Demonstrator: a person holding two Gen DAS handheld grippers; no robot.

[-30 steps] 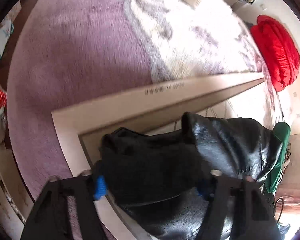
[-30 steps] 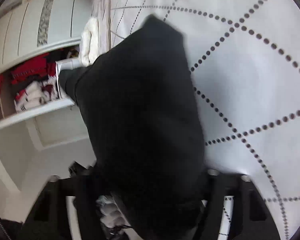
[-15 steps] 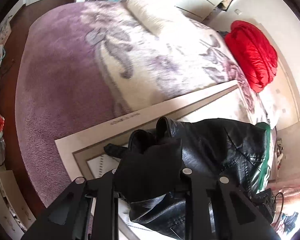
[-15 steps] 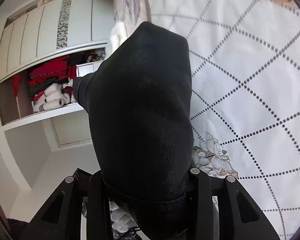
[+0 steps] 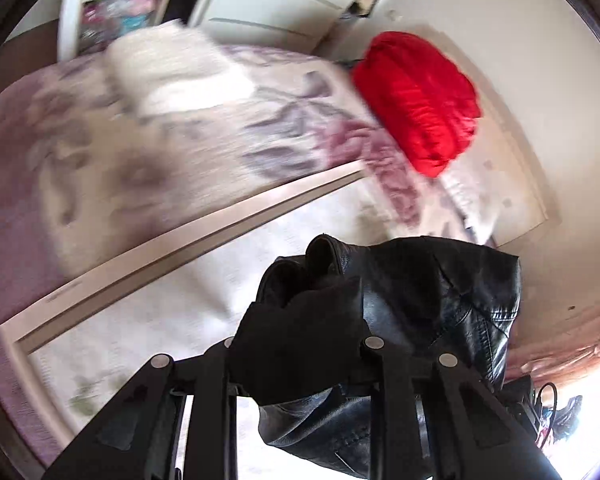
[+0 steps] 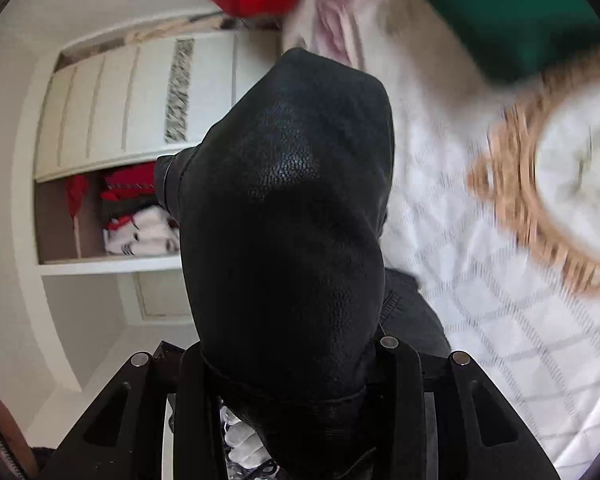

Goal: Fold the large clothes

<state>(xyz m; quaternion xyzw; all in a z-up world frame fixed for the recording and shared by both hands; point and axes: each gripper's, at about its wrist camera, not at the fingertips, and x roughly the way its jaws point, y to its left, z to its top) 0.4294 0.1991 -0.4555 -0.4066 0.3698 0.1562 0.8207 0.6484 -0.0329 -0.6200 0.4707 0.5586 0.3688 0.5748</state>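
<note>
- Left gripper (image 5: 300, 364) is clamped on a bunched fold of the black leather jacket (image 5: 432, 292); its jaws stand narrow with the fabric pressed between them.
- Right gripper (image 6: 296, 364) is likewise closed around another part of the same black leather jacket (image 6: 292, 208), its jaws a little wider apart and the leather filling the gap.
- Between the 2 grippers the jacket hangs raised above the bed (image 5: 148, 320), its loose part draping down on the right of the left wrist view.
- Under the jacket lies a white quilted cover (image 6: 472, 280) with a dotted diamond pattern and a tan ornamental ring.
- A purple flowered blanket (image 5: 100, 152) covers the bed's far side, beyond the cover's beige border.
- A red padded garment (image 5: 416, 96) lies at the bed's far right corner, against the headboard.
- A green cloth (image 6: 496, 4) shows at the top of the right wrist view, blurred.
- An open wardrobe shelf (image 6: 112, 264) holds red and white folded clothes.
</note>
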